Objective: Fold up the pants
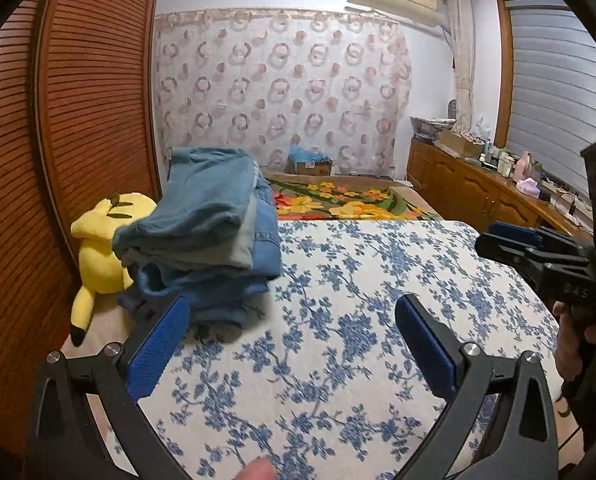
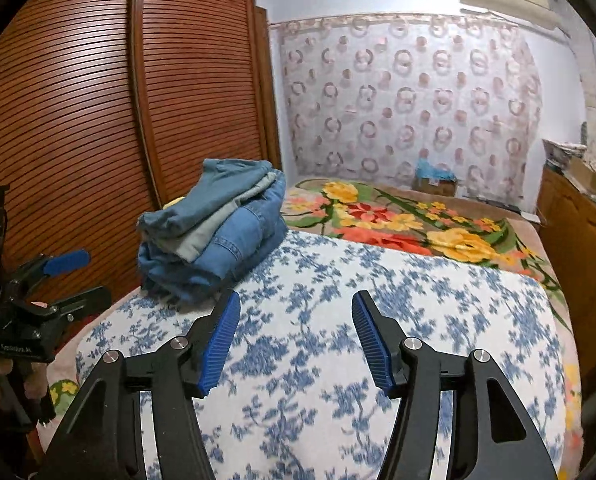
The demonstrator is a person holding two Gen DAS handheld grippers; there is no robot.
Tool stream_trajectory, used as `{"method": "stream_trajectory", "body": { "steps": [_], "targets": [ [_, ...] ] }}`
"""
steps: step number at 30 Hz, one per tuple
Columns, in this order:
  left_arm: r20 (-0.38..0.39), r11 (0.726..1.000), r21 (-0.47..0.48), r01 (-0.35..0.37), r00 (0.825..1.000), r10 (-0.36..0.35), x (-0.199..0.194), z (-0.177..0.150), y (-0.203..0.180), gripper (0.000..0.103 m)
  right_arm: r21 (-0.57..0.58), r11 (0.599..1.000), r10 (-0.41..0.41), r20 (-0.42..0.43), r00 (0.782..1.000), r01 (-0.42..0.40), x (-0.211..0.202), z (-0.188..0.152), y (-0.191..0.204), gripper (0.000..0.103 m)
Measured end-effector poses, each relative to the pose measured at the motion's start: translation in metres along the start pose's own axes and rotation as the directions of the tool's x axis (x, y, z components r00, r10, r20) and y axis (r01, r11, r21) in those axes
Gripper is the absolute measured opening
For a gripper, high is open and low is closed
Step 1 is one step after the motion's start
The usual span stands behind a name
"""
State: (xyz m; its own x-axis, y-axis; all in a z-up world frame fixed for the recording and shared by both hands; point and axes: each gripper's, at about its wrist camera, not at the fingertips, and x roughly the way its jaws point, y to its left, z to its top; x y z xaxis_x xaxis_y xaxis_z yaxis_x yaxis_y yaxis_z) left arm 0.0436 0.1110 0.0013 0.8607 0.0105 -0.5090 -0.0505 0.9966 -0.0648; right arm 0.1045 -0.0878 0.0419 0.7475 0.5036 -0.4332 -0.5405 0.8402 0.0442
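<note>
**Folded denim stacked upper left, both grippers empty**

A stack of folded jeans point(image 1: 202, 236) is seen left of centre in both wrist views, resting on the blue-floral bedspread point(image 1: 337, 320) beside a yellow plush toy point(image 1: 98, 248). Its long axis is judged to run away from the cameras. The left gripper point(image 1: 292, 344) is held nearer, the stack just beyond its left finger; its fingers are spread wide around nothing. The right gripper point(image 2: 296, 336) is likewise spread and empty, levelled over bare bedspread, the stack lying up and left.
</note>
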Motion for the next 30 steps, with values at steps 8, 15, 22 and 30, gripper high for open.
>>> {"method": "stream_trajectory", "body": {
  "steps": [8, 15, 22, 30],
  "targets": [
    [-0.027, 0.999, 0.033, 0.037, 0.999, -0.036, 0.004, -0.006, -0.025, 0.103, 0.056, 0.997, -0.049, -0.009, 0.999, 0.05, -0.03, -0.019, -0.002, 0.066],
    [-0.029, 0.996, 0.049, 0.079, 0.997, -0.078, 0.005, 0.001, -0.05, 0.103, 0.09, 0.989, -0.117, -0.008, 0.993, 0.117, -0.059, -0.026, -0.008, 0.076],
    [-0.016, 0.992, 0.058, 0.109, 0.994, -0.109, 0.007, 0.015, -0.071, 0.103, 0.103, 0.974, -0.204, 0.0, 0.979, 0.203, -0.079, -0.022, -0.012, 0.08],
    [0.029, 0.991, 0.08, 0.11, 0.993, -0.113, -0.008, 0.032, -0.083, 0.103, 0.123, 0.962, -0.251, 0.043, 0.967, 0.244, -0.098, -0.023, -0.011, 0.08]
  ]
}}
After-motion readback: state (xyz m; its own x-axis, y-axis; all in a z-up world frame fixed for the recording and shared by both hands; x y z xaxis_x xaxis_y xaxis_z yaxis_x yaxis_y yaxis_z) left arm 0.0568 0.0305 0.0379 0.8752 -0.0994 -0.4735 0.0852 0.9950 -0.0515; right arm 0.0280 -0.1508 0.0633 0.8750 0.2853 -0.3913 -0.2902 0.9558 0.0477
